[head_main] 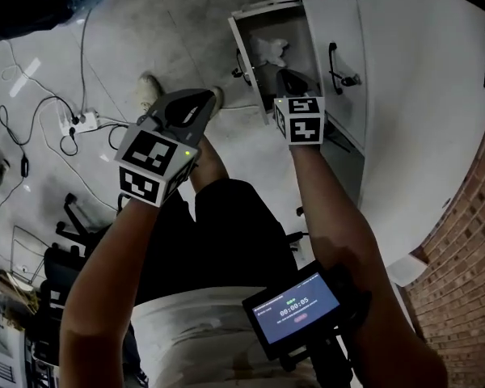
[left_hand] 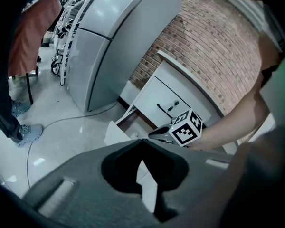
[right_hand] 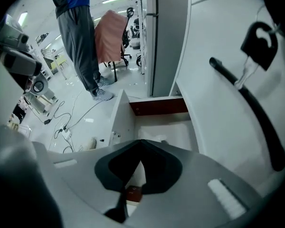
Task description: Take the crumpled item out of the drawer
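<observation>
At the white cabinet (head_main: 420, 95), the top drawer (head_main: 239, 31) stands pulled out, so the opening step looks done. The crumpled white item (head_main: 271, 49) lies inside the drawer toward its back, untouched; paper or cloth, cannot tell. Nothing else shows in the drawer from here. The right gripper (right_hand: 141, 144) hangs just above the drawer's near end, pointing steeply down into it, with jaws pressed together and nothing between them. The left gripper (left_hand: 141, 144) sits beside the drawer on its handle side, outside it, jaws likewise together and empty. My judgement is that the task is at an early stage. Still left: spread the right jaws, reach to the item at the drawer's back, pinch it, and lift it clear of the drawer. The lower cabinet drawer, just beside the open one, is closed.
</observation>
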